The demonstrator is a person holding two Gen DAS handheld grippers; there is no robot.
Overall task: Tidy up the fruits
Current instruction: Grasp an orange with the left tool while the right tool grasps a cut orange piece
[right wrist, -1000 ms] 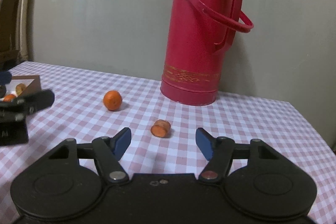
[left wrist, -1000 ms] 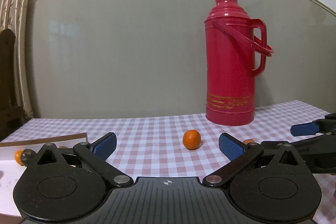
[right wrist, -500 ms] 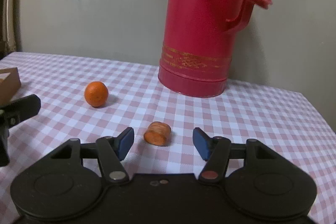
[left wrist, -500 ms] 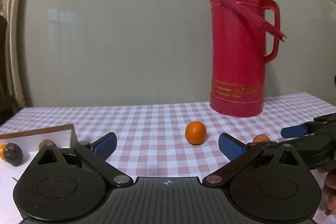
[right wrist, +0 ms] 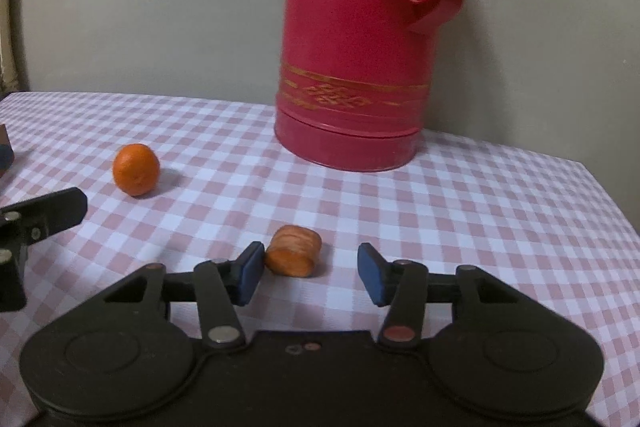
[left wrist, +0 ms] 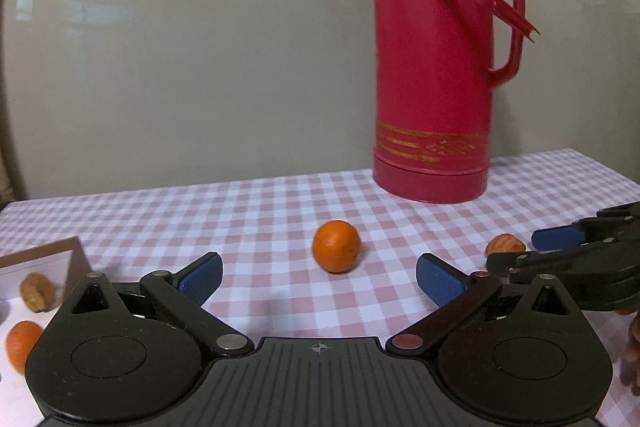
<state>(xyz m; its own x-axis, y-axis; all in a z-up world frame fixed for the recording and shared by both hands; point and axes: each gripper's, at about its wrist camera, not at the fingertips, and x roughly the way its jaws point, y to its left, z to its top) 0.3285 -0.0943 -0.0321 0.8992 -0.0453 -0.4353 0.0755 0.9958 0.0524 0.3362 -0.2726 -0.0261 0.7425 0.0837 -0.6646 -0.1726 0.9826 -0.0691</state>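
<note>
Each camera sits just behind its own gripper, low over the table [left wrist: 260, 211], angled down toward the wall. Both views share the orange [left wrist: 336, 246], the red flask [right wrist: 352, 67] and, probably, the same cut piece [right wrist: 294, 255], blurred at left view's edge.

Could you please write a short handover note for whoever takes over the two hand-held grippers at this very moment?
Left hand-held gripper: open, holding nothing, aimed at the round orange lying on the checked tablecloth.
Right hand-held gripper: jaws have just been closing around the flat orange piece; one pad looks to touch it, the other is clear, so no grip yet.
Done: some fruit already lies in the brown-rimmed tray at far left.
Left: grip the flat piece, pick up the round orange, and move both, probably to the tray.
The red thermos stands behind.
</note>
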